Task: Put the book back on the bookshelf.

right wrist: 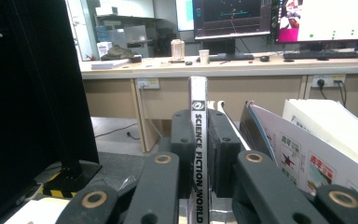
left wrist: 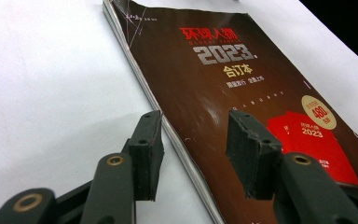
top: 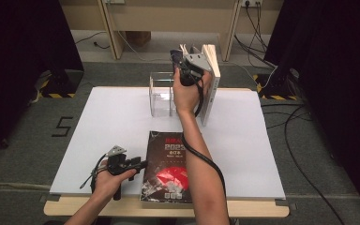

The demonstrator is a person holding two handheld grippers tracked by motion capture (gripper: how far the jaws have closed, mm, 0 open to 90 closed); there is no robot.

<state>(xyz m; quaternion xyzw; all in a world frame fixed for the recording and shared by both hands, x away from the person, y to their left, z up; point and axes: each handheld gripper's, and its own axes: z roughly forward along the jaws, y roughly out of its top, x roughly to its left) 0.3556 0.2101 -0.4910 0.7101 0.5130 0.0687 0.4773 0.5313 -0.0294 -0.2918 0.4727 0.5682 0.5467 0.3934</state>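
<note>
I judge the shelving about half done. My right gripper (right wrist: 199,154) has its fingers pinching the thin "Science Fiction World" magazine (right wrist: 198,140) upright by its spine, up at the clear holder (top: 161,93) on the far side of the tabletop (top: 98,131), beside other leaning books (top: 211,79). My left gripper (left wrist: 193,149) rests with fingers spread, straddling the edge of the dark 2023 magazine (left wrist: 223,84), which lies flat near me, not yet gripped.
</note>
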